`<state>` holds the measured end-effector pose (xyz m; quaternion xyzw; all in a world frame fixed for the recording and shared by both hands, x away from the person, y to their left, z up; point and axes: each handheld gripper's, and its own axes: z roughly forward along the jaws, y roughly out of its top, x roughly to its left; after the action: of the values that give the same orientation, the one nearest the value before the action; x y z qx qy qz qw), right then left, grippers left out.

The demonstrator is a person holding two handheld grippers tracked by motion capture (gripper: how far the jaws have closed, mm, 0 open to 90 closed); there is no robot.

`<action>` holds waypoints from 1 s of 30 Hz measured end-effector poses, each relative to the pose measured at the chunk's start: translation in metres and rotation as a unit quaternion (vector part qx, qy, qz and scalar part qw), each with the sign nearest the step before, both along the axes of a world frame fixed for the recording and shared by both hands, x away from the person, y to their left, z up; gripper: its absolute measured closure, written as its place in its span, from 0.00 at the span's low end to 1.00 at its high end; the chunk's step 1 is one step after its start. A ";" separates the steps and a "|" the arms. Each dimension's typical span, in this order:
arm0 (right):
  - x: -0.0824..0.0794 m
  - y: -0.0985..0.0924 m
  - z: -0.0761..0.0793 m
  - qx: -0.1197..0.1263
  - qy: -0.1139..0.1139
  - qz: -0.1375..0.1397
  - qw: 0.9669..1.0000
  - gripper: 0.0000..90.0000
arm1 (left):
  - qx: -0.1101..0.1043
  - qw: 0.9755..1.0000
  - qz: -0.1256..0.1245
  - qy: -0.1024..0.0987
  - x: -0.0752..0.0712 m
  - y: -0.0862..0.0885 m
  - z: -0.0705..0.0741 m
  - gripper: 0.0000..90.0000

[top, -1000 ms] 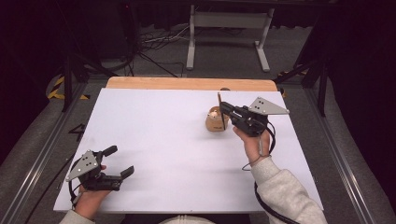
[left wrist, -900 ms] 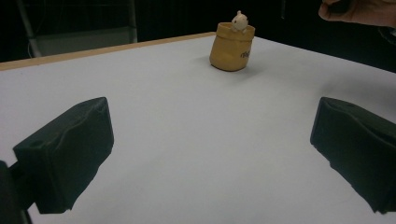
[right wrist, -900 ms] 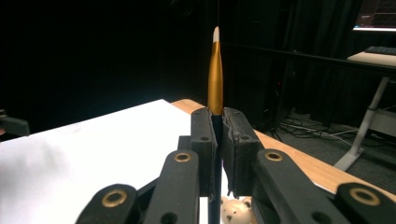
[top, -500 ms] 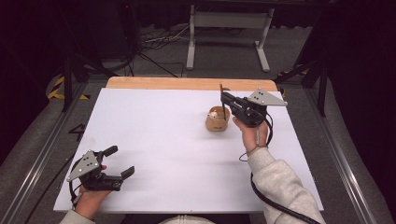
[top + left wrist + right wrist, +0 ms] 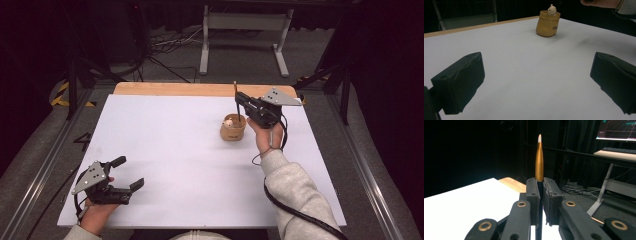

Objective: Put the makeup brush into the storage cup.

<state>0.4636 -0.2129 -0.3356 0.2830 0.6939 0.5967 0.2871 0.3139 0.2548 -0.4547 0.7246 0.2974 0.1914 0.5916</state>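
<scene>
Pen held upright over the small pouch

The pen stands clamped between the jaws of the right gripper, its lower end at the mouth of the tan pouch near the table's far right. Since a second ago that hand has slid right and the pouch now sits upright. The left gripper rests at the near left, jaws spread wide and empty, unmoved.

Bright table, black room

Overhead light whitens my table evenly, with faint soft shadows; the far surroundings fall into darkness. My near jaws look slightly soft, and a monitor glows far right.
</scene>
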 end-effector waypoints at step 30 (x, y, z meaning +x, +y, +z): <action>0.019 -0.004 -0.039 0.017 0.006 -0.009 1.000 0.93 | -0.001 1.000 -0.001 0.000 0.000 0.000 0.000 0.00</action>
<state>0.4823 -0.2173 -0.3748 0.2977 0.6829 0.6040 0.2831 0.3137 0.2548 -0.4544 0.7240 0.2971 0.1908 0.5926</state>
